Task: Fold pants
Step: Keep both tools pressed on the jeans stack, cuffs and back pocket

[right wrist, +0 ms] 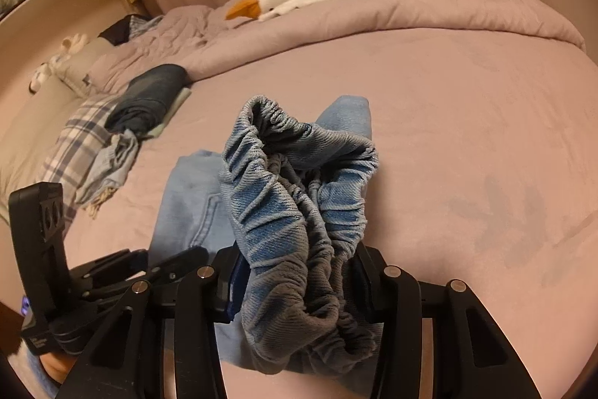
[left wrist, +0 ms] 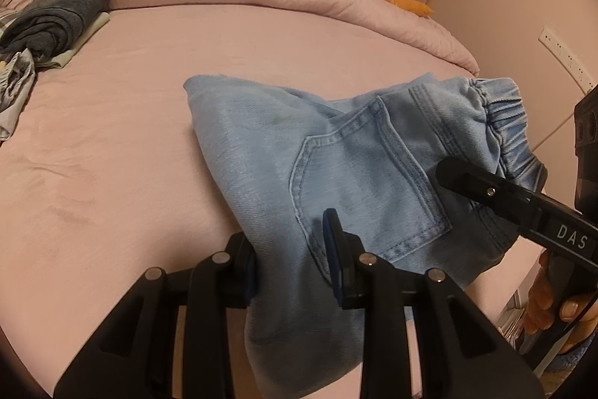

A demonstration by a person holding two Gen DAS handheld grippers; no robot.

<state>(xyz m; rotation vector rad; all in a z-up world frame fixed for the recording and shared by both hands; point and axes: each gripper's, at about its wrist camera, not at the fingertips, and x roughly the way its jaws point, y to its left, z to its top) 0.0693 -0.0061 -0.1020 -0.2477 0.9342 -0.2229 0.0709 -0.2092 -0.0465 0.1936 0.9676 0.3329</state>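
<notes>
Fingers (left wrist: 338, 260) of both grippers pinching the light-blue denim pants (left wrist: 347, 159).
Left gripper (left wrist: 291, 264) grips a leg, right gripper (right wrist: 295, 283) the elastic waistband (right wrist: 299, 182), near the bed (left wrist: 112, 156) edge; next fold needs level carry.

Your left matte black two-finger gripper (left wrist: 293, 264) has angular linkage arms pinned with round silver rivets, and thin dark blue pads line the inner faces of its fingers. Your right black gripper (right wrist: 299, 281) is built the same, with blue pads and silver pins. Seen from the left wrist, its long black finger carries a silver screw and white letters "DAS". Your bare hand (left wrist: 553, 305) shows its fingernails.
</notes>
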